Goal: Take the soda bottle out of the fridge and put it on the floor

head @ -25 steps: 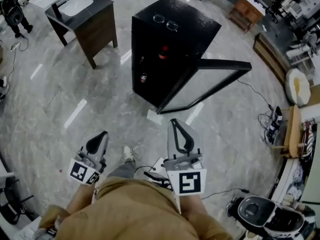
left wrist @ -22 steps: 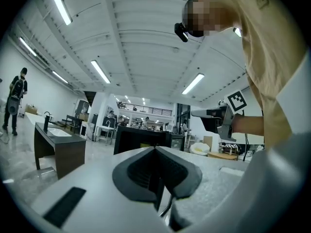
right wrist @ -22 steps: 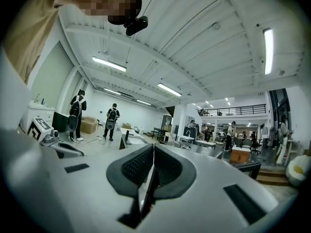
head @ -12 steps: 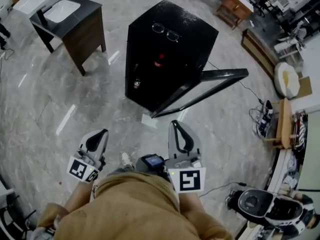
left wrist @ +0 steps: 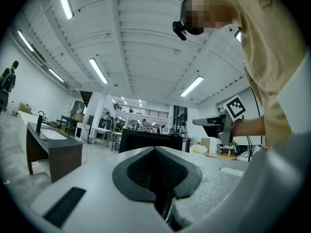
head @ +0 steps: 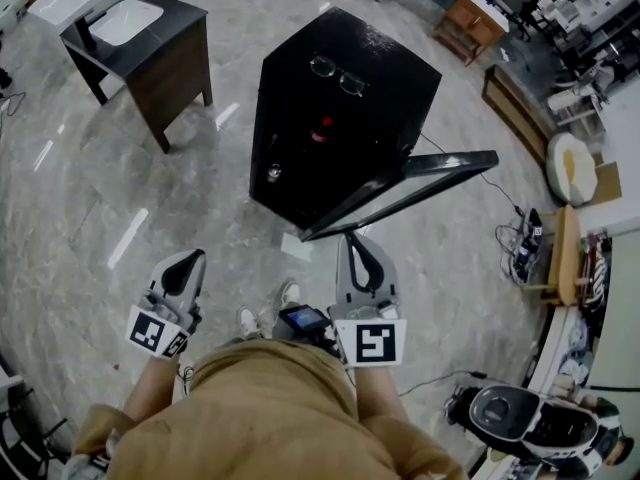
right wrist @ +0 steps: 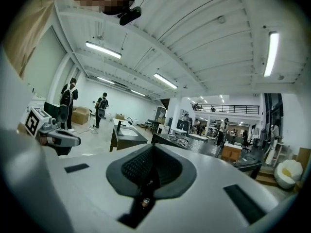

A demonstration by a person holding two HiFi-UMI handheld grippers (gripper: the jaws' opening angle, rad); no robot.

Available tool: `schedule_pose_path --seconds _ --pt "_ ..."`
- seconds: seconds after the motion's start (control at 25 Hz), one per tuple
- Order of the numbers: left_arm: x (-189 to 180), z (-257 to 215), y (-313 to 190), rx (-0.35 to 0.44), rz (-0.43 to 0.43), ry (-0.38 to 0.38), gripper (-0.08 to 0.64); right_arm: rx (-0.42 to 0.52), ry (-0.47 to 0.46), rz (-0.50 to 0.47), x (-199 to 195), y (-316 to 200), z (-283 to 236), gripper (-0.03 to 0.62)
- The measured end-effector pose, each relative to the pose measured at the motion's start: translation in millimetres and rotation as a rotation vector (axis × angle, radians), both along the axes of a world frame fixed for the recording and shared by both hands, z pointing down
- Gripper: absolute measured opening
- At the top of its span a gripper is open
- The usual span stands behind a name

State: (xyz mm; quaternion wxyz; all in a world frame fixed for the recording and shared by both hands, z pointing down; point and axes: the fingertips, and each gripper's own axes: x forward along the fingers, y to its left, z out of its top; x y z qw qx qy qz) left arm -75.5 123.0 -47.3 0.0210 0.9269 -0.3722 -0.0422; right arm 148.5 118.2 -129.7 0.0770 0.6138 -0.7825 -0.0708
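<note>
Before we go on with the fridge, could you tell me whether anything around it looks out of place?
A pair of glasses lies on top of the black fridge, an odd spot for them. A small white scrap lies on the floor by its front corner. Nothing looks spilled or damaged.

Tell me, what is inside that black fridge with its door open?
In the black fridge, a dark bottle with a red cap sits higher up and a smaller pale-topped item lower down. The dark interior hides their bodies and anything else.
</note>
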Motion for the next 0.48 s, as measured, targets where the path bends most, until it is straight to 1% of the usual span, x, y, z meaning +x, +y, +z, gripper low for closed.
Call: schedule_pose_path --seconds 0.28,0.4,0.48 --pt "23 2 -13 -0.01 -0.03 0.001 0.0 -0.02 -0.008 -0.017 28 -37 20 0.003" --pt "37 -1 -22 -0.002 -0.023 -0.025 0.002 -0.02 -0.009 -0.03 39 -57 22 0.003" --pt "46 -2 -33 -0.005 -0.035 -0.02 0.0 -0.028 -0.019 -0.043 45 -72 30 0.002"
